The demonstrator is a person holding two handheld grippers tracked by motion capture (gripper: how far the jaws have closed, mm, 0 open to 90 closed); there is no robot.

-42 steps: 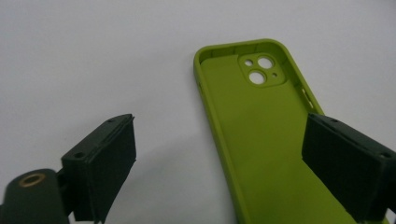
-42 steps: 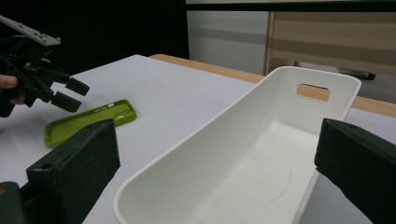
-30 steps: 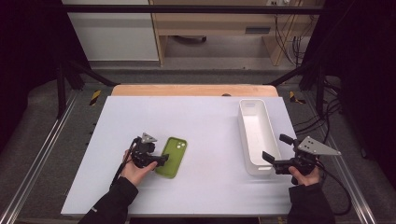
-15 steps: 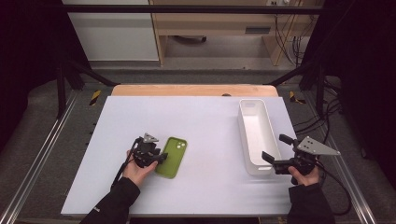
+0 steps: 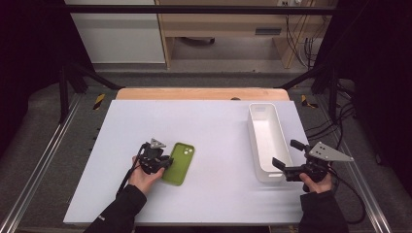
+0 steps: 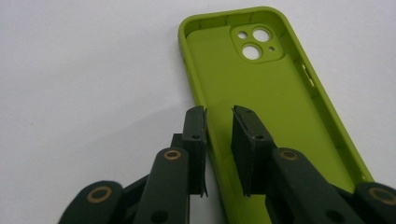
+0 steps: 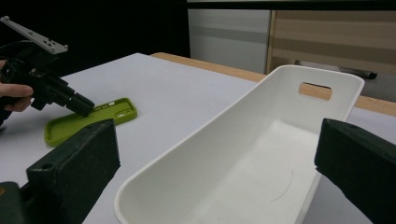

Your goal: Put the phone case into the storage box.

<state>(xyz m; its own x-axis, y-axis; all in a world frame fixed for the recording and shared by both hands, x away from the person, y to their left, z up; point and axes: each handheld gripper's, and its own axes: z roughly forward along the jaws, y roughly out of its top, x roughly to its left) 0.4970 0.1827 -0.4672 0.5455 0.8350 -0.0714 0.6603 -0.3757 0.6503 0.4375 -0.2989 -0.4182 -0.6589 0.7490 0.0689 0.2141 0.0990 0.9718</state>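
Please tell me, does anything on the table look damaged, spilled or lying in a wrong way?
Nothing stands out. The green phone case lies flat, hollow side up and whole, with the left claw astride its side wall, jaws just closing. The white bin stands upright and empty between the open jaws of the right claw. No spill shows on the table.

One green phone case, one white bin, and two hand-held grippers, left and right, share one worktop.
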